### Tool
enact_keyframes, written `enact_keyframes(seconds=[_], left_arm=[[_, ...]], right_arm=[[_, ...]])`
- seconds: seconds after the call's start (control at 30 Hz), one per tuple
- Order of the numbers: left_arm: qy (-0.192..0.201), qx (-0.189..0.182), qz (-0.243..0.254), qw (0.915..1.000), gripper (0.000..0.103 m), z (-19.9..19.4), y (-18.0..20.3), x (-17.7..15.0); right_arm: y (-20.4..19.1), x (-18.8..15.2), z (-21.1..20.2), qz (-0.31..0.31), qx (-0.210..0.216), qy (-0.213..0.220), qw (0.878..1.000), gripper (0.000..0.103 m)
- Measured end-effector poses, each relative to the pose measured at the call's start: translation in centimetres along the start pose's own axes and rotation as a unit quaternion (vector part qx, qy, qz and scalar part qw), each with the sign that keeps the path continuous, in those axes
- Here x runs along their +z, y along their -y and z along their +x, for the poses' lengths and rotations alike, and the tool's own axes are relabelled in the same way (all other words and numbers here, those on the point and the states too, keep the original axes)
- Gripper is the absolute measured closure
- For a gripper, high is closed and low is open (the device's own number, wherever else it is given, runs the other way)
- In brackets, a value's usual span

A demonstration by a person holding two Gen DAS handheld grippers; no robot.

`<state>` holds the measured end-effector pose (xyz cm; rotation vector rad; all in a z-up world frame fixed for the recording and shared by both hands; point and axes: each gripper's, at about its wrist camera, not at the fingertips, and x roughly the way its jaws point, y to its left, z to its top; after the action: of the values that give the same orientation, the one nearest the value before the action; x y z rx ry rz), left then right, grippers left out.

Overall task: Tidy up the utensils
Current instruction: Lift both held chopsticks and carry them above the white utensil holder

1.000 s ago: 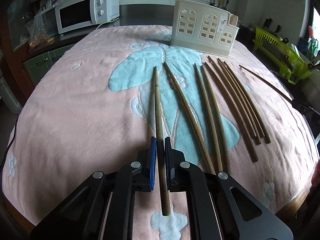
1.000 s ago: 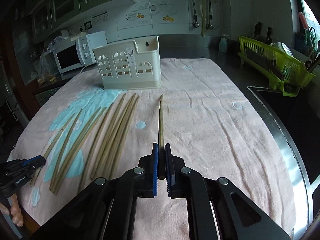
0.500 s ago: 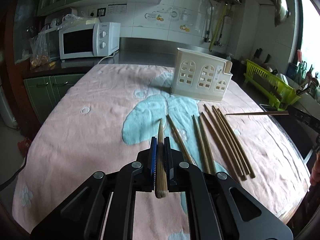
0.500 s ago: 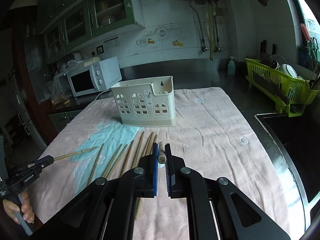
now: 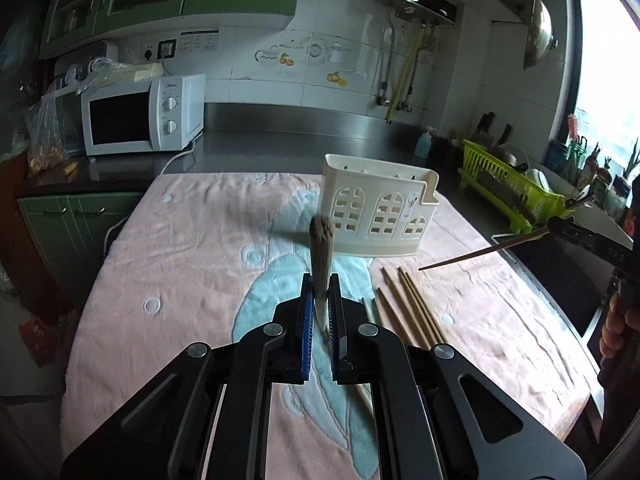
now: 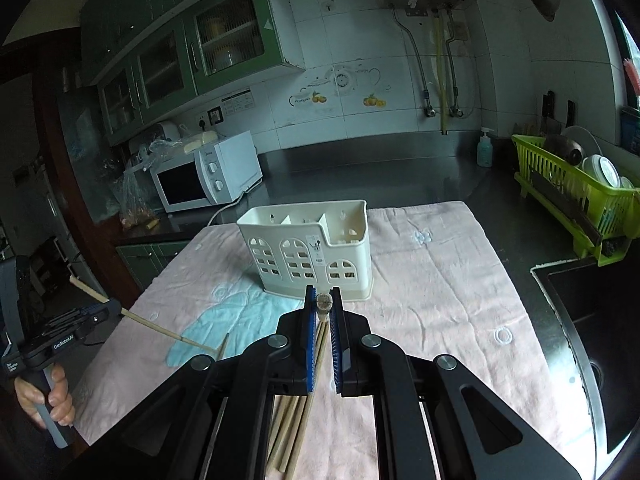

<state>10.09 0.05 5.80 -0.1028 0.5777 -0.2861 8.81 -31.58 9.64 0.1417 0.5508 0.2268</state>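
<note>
Both jaws clamp one chopstick [image 5: 321,249] each — perhaps five chopsticks [image 5: 412,308] lying loose.

The chopsticks [image 5: 412,312] look like matt, bare wood with a dull brown grain, and the one clamped in the left gripper [image 5: 321,304] shows a rough, fibrous cut end. The utensil holder [image 6: 310,250] is smooth cream plastic with a faint sheen, standing on a soft, napped pink and pale-blue towel [image 5: 192,264] of fuzzy cloth. Both grippers are matt black plastic with ribbed blue pads [image 6: 311,344], while the countertop [image 6: 400,172] is brushed metal and the microwave [image 5: 140,118] is glossy white.
</note>
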Motion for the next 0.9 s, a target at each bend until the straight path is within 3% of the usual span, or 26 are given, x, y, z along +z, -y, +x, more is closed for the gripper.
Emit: enact_keyframes(seconds=[0.2, 0.43, 0.57, 0.73, 0.9], left_arm=[[0.017, -0.017, 0.020, 0.9995, 0.098, 0.4, 0.9, 4.8], [0.077, -0.032, 0.029, 0.9961, 0.098, 0.3, 2.5, 11.6], [0.106, -0.028, 0.030, 0.9935, 0.098, 1.1, 3.7, 15.7], [0.111, -0.019, 0.022, 0.9934, 0.098, 4.1, 4.4, 18.9], [0.086, -0.006, 0.016, 0.9961, 0.098, 7.9, 4.3, 20.2]], right_arm=[[0.6, 5.5, -0.9, -0.021, 0.012, -0.004, 1.000, 0.097], [1.0, 11.6, -0.3, -0.041, 0.010, -0.016, 0.999, 0.097], [0.5, 14.3, 1.8, -0.064, 0.005, -0.044, 0.997, 0.097], [0.1, 15.9, 5.0, -0.088, -0.009, -0.078, 0.993, 0.097], [0.6, 16.0, 8.4, -0.093, -0.013, -0.115, 0.989, 0.097]])
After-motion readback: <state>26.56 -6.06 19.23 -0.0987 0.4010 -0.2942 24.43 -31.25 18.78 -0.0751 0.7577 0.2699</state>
